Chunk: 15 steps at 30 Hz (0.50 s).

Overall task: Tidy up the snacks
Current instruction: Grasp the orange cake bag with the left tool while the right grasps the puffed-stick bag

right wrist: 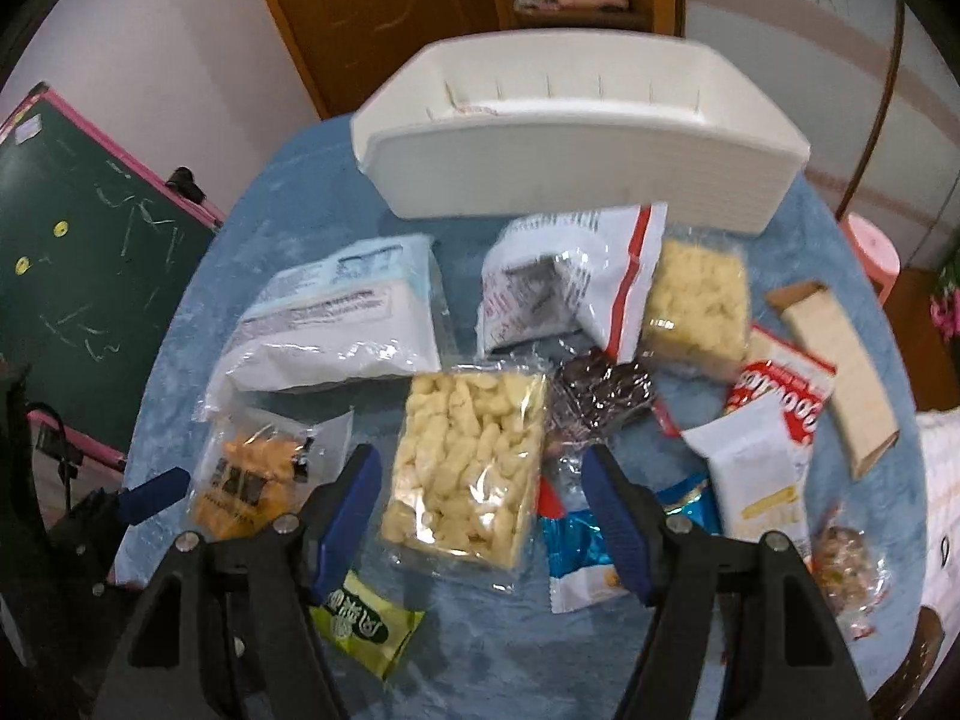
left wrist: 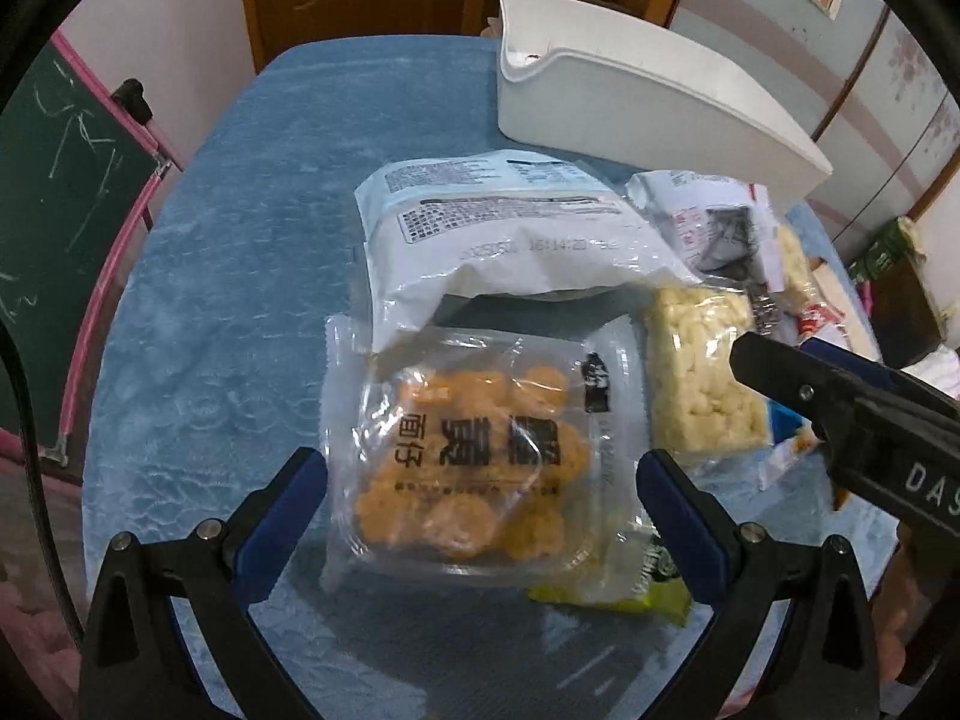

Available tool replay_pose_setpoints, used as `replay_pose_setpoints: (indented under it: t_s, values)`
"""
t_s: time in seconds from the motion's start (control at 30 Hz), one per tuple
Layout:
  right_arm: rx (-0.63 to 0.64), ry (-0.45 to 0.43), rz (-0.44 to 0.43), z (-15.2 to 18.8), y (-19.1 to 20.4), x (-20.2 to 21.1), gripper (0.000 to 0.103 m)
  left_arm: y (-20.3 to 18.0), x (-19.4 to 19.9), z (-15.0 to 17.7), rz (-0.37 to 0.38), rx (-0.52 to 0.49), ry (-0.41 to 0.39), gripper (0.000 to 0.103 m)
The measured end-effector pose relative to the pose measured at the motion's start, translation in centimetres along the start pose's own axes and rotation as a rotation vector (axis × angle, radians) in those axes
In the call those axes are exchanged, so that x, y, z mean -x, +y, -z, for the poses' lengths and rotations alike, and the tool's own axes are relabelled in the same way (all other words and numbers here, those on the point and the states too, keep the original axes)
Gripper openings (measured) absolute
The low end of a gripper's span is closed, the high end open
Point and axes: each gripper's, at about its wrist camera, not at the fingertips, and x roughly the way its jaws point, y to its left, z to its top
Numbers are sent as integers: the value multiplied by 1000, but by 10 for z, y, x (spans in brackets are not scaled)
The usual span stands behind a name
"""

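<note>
My left gripper point(left wrist: 483, 492) is open, its blue-padded jaws either side of a clear pack of orange biscuits point(left wrist: 474, 468) on the blue table cover; that pack also shows in the right wrist view point(right wrist: 258, 480). My right gripper point(right wrist: 483, 501) is open around a clear pack of pale puffed bars point(right wrist: 468, 462), which also shows in the left wrist view point(left wrist: 702, 372). The right gripper point(left wrist: 840, 414) shows at the right of the left wrist view. A white storage bin point(right wrist: 570, 168) stands at the back, also in the left wrist view point(left wrist: 636, 102).
A large white and blue bag point(left wrist: 510, 240) lies behind the biscuits. Several other snack packs lie around: a second puffed pack point(right wrist: 699, 306), a dark wrapped cake point(right wrist: 600, 402), a red and white pack point(right wrist: 780, 396), a green packet point(right wrist: 366, 630), a brown carton point(right wrist: 840, 372). A chalkboard point(right wrist: 78, 276) stands left.
</note>
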Motion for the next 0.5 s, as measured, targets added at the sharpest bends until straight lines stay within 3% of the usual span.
replay_pose_setpoints:
  t_s: [0.23,0.5]
  values:
    - [-62,78,-24,-4,-4,-24,70,-1,-12,-11,5,16,14,103]
    - [-50,118,-25,-7,5,-40,70,-6,-13,-13,-7,-8,16,103]
